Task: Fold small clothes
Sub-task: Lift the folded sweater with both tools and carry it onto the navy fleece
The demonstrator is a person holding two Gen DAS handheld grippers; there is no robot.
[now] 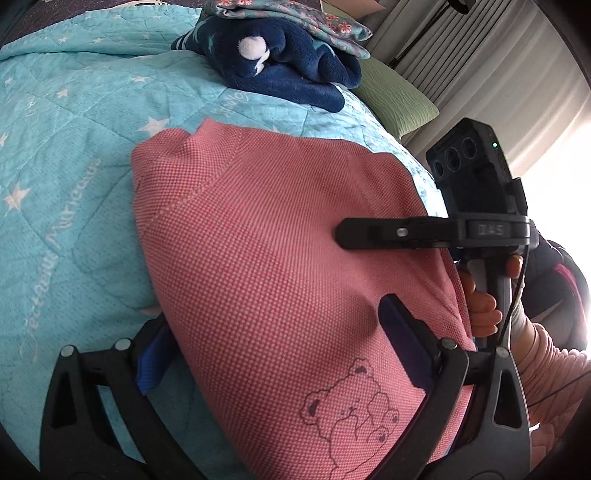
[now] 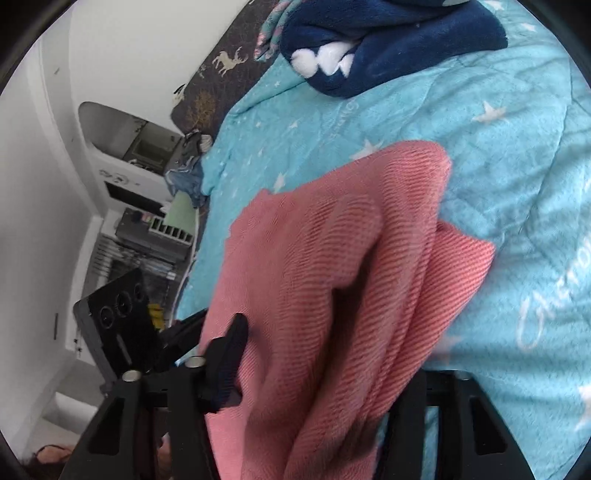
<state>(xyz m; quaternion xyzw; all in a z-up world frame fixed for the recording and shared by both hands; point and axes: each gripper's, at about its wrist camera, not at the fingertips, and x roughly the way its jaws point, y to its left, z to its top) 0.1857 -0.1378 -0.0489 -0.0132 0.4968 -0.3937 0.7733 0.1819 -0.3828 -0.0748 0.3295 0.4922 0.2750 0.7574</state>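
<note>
A small pink knit garment (image 1: 266, 251) with a bear outline (image 1: 351, 406) lies on the blue star-print quilt (image 1: 66, 155). My left gripper (image 1: 277, 343) is open wide; its fingers (image 1: 406, 332) straddle the garment's near part, one finger on top of the cloth, the other at its left edge. My right gripper (image 1: 347, 232) reaches in from the right, its fingers closed flat over the garment's right edge. In the right wrist view, my right gripper (image 2: 317, 354) holds bunched pink cloth (image 2: 332, 258) draped between its fingers.
A dark blue fleece item (image 1: 288, 62) with a white pompom and a floral folded cloth (image 1: 295, 18) lie at the far edge of the bed. A green pillow (image 1: 399, 99) sits far right. Shelves and appliances (image 2: 140, 184) stand beside the bed.
</note>
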